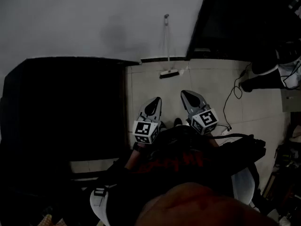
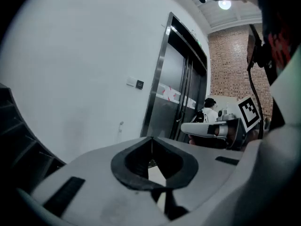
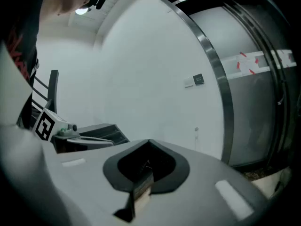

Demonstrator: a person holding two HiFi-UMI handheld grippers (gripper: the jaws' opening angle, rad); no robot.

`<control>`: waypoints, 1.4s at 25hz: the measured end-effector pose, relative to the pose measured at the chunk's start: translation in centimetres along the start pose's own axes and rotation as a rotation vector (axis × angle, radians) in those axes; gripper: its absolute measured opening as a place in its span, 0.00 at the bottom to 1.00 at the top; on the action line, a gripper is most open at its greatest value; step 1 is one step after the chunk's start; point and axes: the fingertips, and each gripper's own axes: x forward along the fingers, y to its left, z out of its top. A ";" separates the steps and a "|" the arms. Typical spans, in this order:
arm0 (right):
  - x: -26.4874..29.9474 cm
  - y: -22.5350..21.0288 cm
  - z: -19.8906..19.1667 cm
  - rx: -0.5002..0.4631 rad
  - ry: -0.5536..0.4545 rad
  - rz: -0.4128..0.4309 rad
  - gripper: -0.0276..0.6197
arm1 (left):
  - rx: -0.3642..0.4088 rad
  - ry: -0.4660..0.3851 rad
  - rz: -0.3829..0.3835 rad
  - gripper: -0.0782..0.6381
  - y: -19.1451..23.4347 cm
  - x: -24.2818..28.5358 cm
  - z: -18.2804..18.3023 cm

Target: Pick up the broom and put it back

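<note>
Your broom (image 1: 168,48) stands upright against the white wall (image 1: 94,18), with its head on the tiled floor (image 1: 155,86) at the wall's foot. It is well ahead of both tongs and untouched.

Your left gripper (image 1: 154,100) and right gripper (image 1: 186,94) sit side by side, well short of the broom. Both aim toward it and tip slightly down. The broom lines up with the gap between them. In each gripper view the jaws are pressed together at the tips and pinch nothing. The broom shows there only as a small upright stick far off.

A pale strip of floor runs from the tongs straight to the broom, and this is your open lane.

Left of the broom, a black unit (image 1: 61,107) butts against the wall. Its straight right edge runs back toward you and passes just beside the left gripper, so that side is tight.

Right of the broom, the dark door (image 1: 225,18) begins at a steel frame, near the broom's handle. Right of the broom and nearer you, a black cable (image 1: 233,95) snakes across the tiles beside the right gripper.

Further right of the broom, past the door, there is a person (image 2: 210,111).
</note>
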 end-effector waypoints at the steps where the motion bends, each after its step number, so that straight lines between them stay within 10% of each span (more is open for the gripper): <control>1: 0.0 0.3 -0.1 0.003 0.004 -0.002 0.04 | -0.003 0.002 -0.002 0.12 0.0 -0.3 -0.1; 19: 3.8 0.9 -0.1 -0.012 0.008 -0.017 0.04 | -0.049 -0.036 0.073 0.12 6.8 0.8 1.1; 35: 16.5 -16.7 8.0 0.016 -0.066 0.015 0.04 | 0.020 -0.050 0.115 0.12 11.3 19.8 10.2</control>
